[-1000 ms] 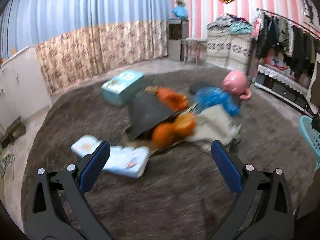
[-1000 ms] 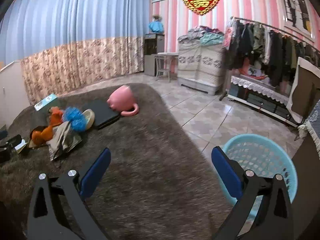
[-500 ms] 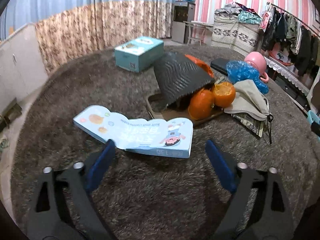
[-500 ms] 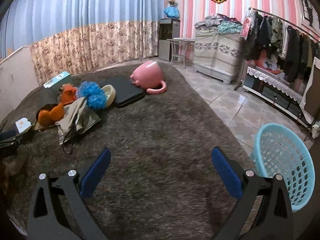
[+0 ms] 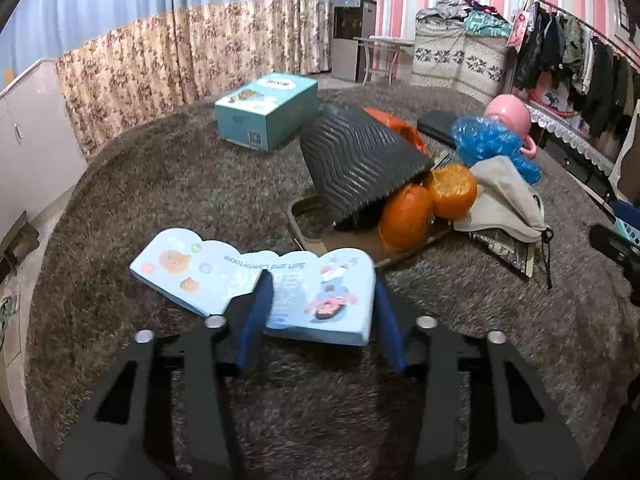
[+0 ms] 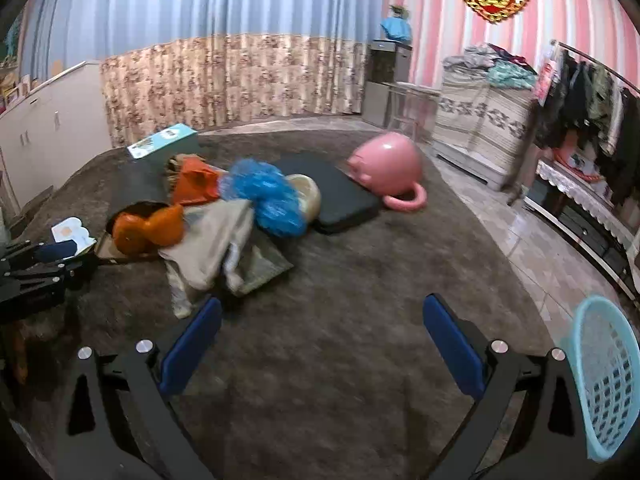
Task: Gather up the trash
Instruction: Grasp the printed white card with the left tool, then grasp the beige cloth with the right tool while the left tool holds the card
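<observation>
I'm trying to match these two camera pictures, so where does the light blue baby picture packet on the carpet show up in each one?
Left wrist view: the blue packet lies low and centre, its right half between the closing fingers of the left tool.
Right wrist view: only a corner of it shows at the far left edge, behind the left tool.
Shared landmark: the orange peel pieces beside it.

Two handheld tongs, left tongs (image 5: 318, 320) and right tongs (image 6: 322, 344), alike in build: matte black skeletal linkage arms with triangular cut-outs, round silver screw heads at the pivots, and flat elongated fingers (image 6: 448, 344) faced with dark blue pads; no cables or markings visible.
</observation>
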Motion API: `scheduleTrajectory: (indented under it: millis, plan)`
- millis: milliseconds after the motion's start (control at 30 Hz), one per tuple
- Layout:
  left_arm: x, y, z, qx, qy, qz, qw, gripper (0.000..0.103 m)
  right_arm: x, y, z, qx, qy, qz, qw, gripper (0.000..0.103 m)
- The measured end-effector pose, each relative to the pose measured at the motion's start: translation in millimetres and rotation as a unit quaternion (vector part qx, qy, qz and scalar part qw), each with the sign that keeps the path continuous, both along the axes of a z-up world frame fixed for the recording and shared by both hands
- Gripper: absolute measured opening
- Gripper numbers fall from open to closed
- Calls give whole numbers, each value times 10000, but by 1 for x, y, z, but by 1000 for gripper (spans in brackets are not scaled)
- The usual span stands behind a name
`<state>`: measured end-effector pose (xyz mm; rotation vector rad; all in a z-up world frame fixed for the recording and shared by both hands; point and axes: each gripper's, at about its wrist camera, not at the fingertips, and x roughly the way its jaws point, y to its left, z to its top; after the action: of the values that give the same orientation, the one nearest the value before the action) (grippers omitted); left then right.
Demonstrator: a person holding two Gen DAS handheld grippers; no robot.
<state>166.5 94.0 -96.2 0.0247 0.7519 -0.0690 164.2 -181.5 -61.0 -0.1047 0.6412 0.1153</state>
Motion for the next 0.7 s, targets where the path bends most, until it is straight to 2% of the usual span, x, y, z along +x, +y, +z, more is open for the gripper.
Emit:
scheduleTrajectory:
  millis: [100,333,400,433,467,500,567,667,700]
  plan:
    - [-4,4,3,59,-90,-29,9999,33,12,18,-2,-75,2,184,9998,98]
    - [-11,27,12,-56,-134,210,9997,29,40,40,-14,-13,311,296,9991,97]
    - [-11,32,13,-46,-137,268,9995,28,43,45,-17,-11,339,398,9986,92]
    - [-11,34,15,-45,-137,310,9994,28,44,48,-19,-11,411,496,9979,82]
    - [-12,36,16,-47,-139,349,9993,26,46,50,-21,14,521,630,9967,68]
    - [-12,37,18,-59,-140,376,9992,24,46,50,-23,47,579,701,9958,60]
    - [-14,37,23,-86,-162,408,9990,19,43,49,-22,170,640,855,9941,32]
    - [-17,36,35,-80,-270,406,9988,14,32,40,-14,323,498,895,9942,20]
    - [-19,34,41,-101,-304,398,9987,13,26,34,-10,384,436,876,9945,20]
